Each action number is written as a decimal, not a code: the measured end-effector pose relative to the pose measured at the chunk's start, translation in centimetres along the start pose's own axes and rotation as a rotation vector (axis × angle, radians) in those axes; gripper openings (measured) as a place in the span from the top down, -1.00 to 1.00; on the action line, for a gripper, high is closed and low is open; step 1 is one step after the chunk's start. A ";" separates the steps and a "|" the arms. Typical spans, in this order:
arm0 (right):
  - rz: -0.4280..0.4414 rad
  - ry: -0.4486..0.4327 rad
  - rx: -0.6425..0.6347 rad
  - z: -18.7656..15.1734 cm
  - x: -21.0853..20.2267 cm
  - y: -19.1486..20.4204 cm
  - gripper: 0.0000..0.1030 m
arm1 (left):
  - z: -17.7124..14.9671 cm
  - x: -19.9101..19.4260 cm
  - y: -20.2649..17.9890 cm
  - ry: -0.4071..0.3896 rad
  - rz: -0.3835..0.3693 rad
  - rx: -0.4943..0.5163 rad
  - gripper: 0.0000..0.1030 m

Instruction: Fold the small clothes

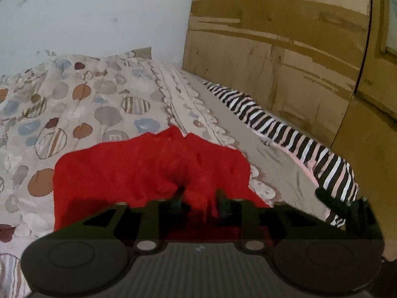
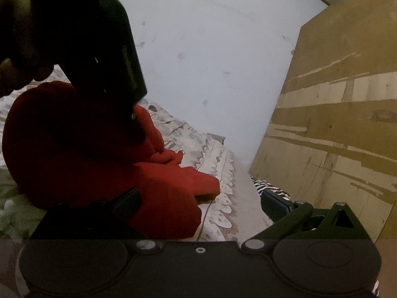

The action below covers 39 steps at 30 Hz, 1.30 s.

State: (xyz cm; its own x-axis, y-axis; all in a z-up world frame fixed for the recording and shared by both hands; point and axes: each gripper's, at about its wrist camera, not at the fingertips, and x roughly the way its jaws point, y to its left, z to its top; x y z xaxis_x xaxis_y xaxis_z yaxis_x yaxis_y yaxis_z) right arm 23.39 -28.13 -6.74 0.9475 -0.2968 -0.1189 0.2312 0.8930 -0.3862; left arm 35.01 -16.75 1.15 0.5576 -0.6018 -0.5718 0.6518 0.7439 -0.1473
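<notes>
Red garment [image 1: 148, 168]: 1 | striped garment [image 1: 285, 129]: 1 | claws: 2

The left gripper [image 2: 82, 49] hides much of the red garment [image 2: 99, 164], while the striped cloth [image 2: 270, 186] shows only a sliver.

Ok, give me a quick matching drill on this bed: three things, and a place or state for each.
Things:
1. red garment
2. striped cloth
3. right gripper

Places or states:
A. jaws wide apart
B. lying along the foot of the wooden panel
C. crumpled on the patterned sheet

Pairs: 1-C, 2-B, 3-A.
</notes>
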 end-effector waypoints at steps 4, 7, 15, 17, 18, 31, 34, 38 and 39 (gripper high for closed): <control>0.023 0.038 0.084 0.0 0.5 -0.6 -0.99 | 0.4 -2.4 -0.9 -0.098 -0.026 0.032 -0.69; 0.047 0.068 0.129 -0.1 1.0 -1.3 -0.99 | 0.5 -4.5 -1.5 -0.171 -0.024 0.060 -0.88; 0.093 0.092 0.132 0.7 1.1 -2.1 -0.99 | -1.7 -10.6 1.3 -0.289 0.085 -0.024 -0.99; 0.092 0.026 0.178 1.1 0.3 -3.1 -0.99 | -3.1 -11.3 2.5 -0.278 0.123 -0.036 -0.99; 0.096 -0.016 0.214 1.3 -0.2 -3.8 -0.99 | -3.7 -11.6 3.0 -0.269 0.131 -0.041 -0.99; 0.662 0.189 0.718 5.9 8.4 -8.8 -0.99 | -6.8 -7.4 7.4 -0.131 0.118 -0.094 -0.99; 0.675 0.323 0.811 6.5 12.3 -8.2 -0.99 | -7.1 -6.9 6.8 -0.141 0.124 -0.053 -0.79; 0.738 0.483 0.888 6.6 16.5 -7.9 -0.99 | -7.1 -6.6 5.7 -0.158 0.115 0.013 -0.53; 0.733 0.506 0.895 6.6 17.1 -7.8 -0.99 | -7.1 -6.6 5.5 -0.160 0.116 0.023 -0.45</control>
State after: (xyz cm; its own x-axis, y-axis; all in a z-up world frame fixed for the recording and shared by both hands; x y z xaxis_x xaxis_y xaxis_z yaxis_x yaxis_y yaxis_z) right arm 39.26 -37.98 0.26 0.7718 0.4449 -0.4543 -0.0560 0.7593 0.6484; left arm 31.29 -6.59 -1.68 0.7030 -0.5520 -0.4484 0.5887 0.8054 -0.0686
